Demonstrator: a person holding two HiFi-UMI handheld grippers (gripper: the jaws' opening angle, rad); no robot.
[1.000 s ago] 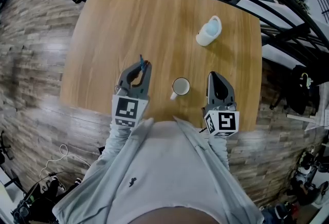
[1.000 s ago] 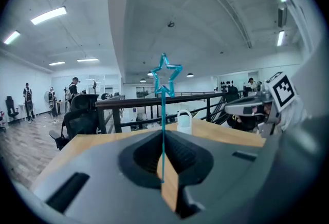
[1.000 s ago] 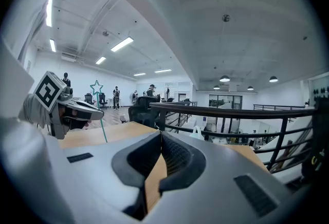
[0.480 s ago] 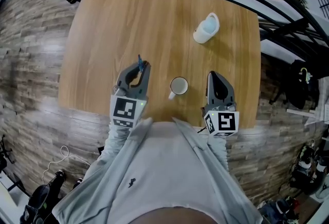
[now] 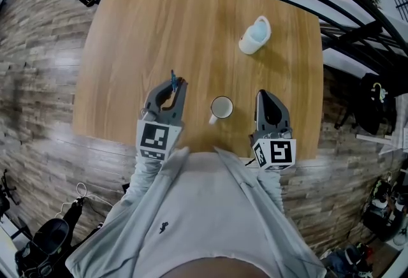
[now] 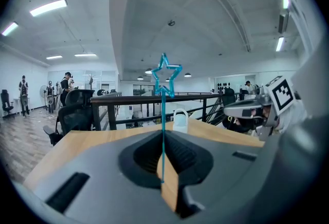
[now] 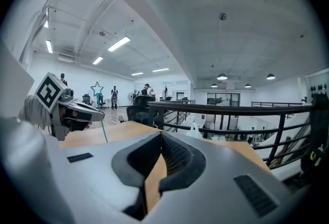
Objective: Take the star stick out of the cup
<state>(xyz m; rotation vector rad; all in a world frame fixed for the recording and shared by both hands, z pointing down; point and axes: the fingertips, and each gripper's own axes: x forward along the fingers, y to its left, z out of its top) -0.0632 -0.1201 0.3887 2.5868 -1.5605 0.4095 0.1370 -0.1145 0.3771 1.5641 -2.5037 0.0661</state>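
My left hand-held gripper (image 5: 176,83) is clamped on the star stick (image 6: 163,115), its star upright above the jaws, outside the cup (image 5: 222,108). The cup stands on the worktop (image 5: 146,28) between my 2 hand-held grippers. My right hand-held gripper (image 5: 262,94) is closed and empty.

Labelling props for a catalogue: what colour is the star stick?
Teal blue. The star stick shows best in the left gripper view.

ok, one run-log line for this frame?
left gripper: jaws shut on star stick, upright | right gripper: jaws shut, empty | cup: on table between grippers, stick out
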